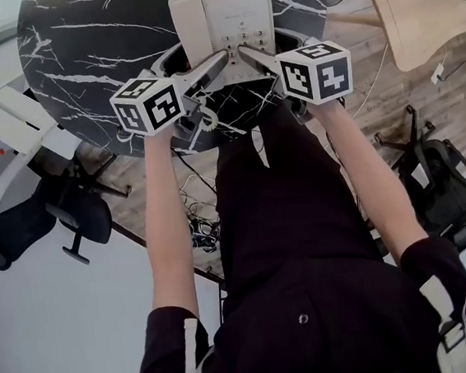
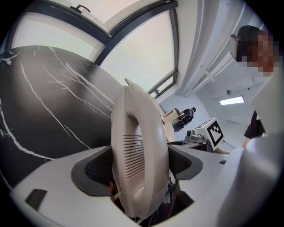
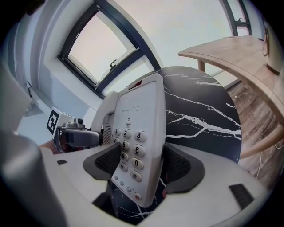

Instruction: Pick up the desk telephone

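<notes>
left claw (image 2: 140, 164) pinches handset (image 2: 133, 115) | right claw (image 3: 143, 165) pinches desk telephone (image 3: 142, 115) | its near edge hidden overhead

Head view: steeply down from overhead onto the bench (image 1: 77, 40). Gripper views: very close, from opposite sides, sharing the telephone (image 2: 137, 150).

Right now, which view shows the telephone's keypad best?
The right gripper view: the telephone's keypad faces the camera, digits legible, between the right gripper's jaws. The head view shows a few keys from afar; the left gripper view shows only the handset.
</notes>
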The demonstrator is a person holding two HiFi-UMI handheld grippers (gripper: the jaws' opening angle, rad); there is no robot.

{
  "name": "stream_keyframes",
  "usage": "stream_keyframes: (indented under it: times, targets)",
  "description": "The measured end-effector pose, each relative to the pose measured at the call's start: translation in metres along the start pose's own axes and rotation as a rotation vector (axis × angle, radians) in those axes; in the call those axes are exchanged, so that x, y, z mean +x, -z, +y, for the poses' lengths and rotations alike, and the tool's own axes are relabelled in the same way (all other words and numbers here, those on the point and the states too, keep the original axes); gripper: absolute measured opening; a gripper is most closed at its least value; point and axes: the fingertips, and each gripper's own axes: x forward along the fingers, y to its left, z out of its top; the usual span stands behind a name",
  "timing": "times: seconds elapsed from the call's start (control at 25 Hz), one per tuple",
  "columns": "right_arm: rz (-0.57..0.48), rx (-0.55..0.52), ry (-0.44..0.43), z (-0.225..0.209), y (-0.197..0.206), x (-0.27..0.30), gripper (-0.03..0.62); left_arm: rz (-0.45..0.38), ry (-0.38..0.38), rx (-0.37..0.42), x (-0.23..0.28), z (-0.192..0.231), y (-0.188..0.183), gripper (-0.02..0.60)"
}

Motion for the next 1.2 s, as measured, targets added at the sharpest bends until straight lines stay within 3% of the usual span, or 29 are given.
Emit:
stream_keyframes:
  times: [0.52, 0.68, 0.88, 1.2]
  targets:
    - [-0.022, -0.099, 0.008, 0.099, 0.047, -0.030, 0.314, -0.103, 0.034, -0.010, -0.107, -0.035, 0.044, 0.390]
    - [-0.030, -0.149, 0.029, 0.123, 0.063, -0.034, 0.316, -0.113, 0.036, 0.053, -0.133, -0.045, 0.053, 0.390]
    - [-0.051, -0.097, 0.021, 0.146, 0.084, -0.047, 0.316, -0.120, 0.032, 0.046, -0.156, -0.058, 0.069, 0.390]
    - [-0.172, -0.236, 0.024, 0.193, 0.048, -0.081, 0.318, -0.229, 0.024, 0.109, -0.206, -0.089, 0.039, 0.390]
